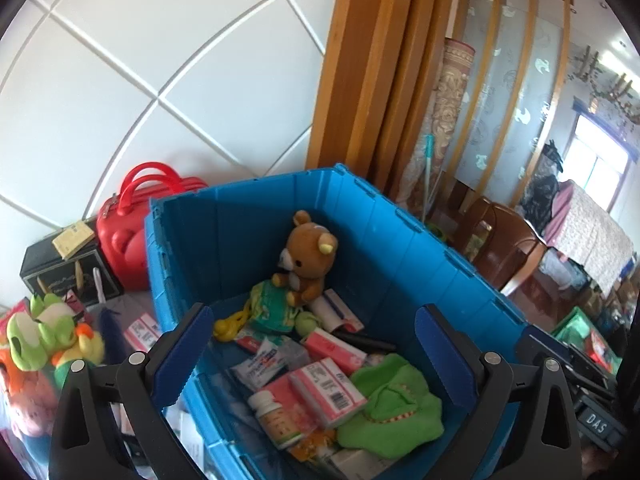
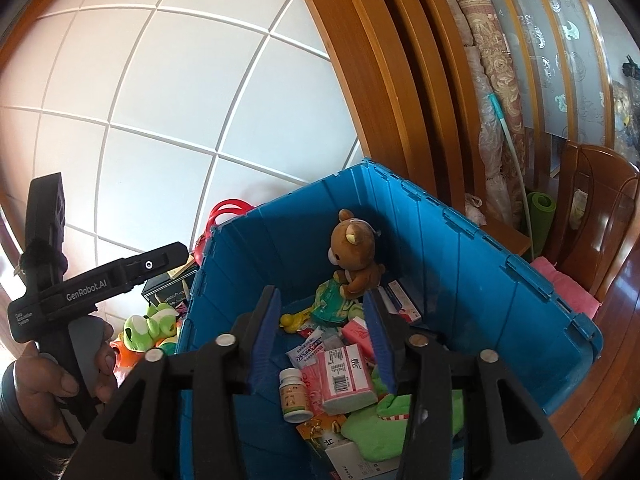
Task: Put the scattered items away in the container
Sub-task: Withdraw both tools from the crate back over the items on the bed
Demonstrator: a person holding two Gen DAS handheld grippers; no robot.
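Blue crate (image 1: 256,216) fills both your views, with white wall panels (image 1: 120,60) behind it. Your left gripper (image 1: 316,352) hangs over it, jaws wide and empty; your right gripper (image 2: 322,336) tilts down, jaws apart, gripping nothing. Inside, a brown bear (image 1: 306,256) tops boxes and a pill bottle (image 2: 295,394).

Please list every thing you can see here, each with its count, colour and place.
crate: one, blue, centre
teddy bear: one, brown, sitting in crate's far corner
pill bottle: one, white, lying in crate
pink boxes: several, in crate
green cloth: one, in crate, near side
red case: one, left of crate, outside
plush toys: several, green and orange, outside, left
wooden chair: one, brown, right
left tongs: open, empty, above crate
right tongs: open, empty, above crate
hand: one, holding the left tongs' handle
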